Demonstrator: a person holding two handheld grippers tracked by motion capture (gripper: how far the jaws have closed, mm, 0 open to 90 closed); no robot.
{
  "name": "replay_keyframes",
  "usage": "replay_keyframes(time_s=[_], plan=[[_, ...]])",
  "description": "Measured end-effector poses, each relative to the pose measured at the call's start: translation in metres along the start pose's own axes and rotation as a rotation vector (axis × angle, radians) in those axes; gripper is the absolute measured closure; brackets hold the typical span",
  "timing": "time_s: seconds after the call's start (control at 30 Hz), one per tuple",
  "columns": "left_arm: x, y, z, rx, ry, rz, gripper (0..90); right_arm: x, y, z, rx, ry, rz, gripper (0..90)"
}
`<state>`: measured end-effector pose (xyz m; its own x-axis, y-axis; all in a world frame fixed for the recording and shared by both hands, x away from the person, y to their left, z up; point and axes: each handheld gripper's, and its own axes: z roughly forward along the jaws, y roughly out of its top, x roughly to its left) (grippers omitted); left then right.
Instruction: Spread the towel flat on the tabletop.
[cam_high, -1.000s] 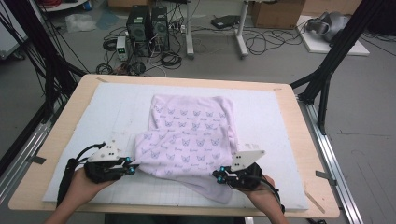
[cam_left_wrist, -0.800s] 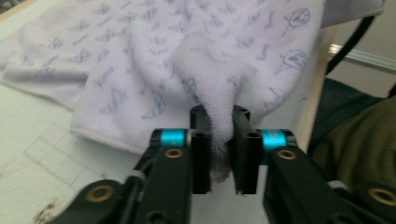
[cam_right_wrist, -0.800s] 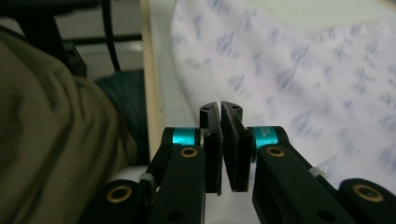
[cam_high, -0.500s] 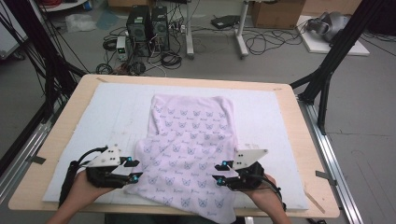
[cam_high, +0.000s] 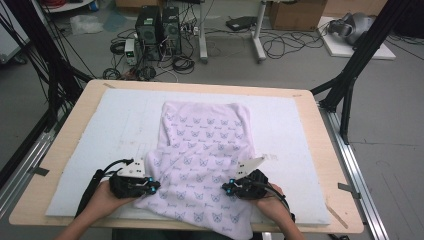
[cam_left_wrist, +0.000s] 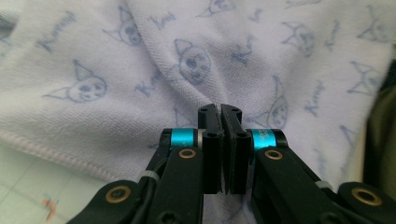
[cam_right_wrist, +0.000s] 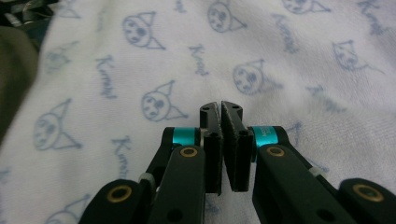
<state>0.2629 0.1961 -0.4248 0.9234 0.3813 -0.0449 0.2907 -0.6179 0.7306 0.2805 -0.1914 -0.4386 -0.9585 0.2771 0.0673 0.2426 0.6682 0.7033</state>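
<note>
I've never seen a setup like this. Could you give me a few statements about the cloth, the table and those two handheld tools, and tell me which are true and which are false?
1. The pale lilac towel is printed with small blue cat-like faces. True.
2. The towel lies wholly on the table. False: its near corner hangs over the front edge of the wooden table.
3. The left gripper has its jaws closed together. True; the left gripper view shows them shut in front of the towel.
4. The right gripper stands wide open. False: its jaws are shut.
5. The towel rests straight on bare wood. False: a white foam mat lies under it.
</note>
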Motion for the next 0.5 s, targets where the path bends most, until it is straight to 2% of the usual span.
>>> replay_keyframes(time_s=[0.17, 0.23, 0.33, 0.37, 0.43, 0.47, 0.5], plan=[[-0.013, -0.005, -0.025, -0.031, -0.009, 0.015, 87.2, 0.017, 0.003, -0.012, -0.045, 0.036, -0.024, 88.0], [-0.018, -0.007, -0.033, -0.028, -0.013, 0.044, 87.1, 0.026, 0.004, -0.019, -0.069, 0.039, -0.041, 88.0], [-0.022, -0.010, -0.033, -0.037, -0.016, 0.034, 85.5, 0.035, 0.004, -0.028, -0.069, 0.026, -0.061, 88.0], [-0.020, -0.011, -0.032, -0.026, -0.012, 0.031, 80.6, 0.036, 0.003, -0.030, -0.071, 0.018, -0.063, 88.0], [-0.017, -0.012, -0.023, -0.004, -0.004, -0.002, 60.0, 0.034, 0.001, -0.032, -0.067, 0.011, -0.055, 87.9], [-0.016, -0.013, -0.018, 0.003, -0.003, -0.015, 53.9, 0.033, 0.000, -0.031, -0.067, 0.009, -0.050, 87.9], [-0.014, -0.014, -0.013, 0.015, -0.012, -0.015, 51.7, 0.032, -0.001, -0.030, -0.066, 0.009, -0.043, 87.4]])
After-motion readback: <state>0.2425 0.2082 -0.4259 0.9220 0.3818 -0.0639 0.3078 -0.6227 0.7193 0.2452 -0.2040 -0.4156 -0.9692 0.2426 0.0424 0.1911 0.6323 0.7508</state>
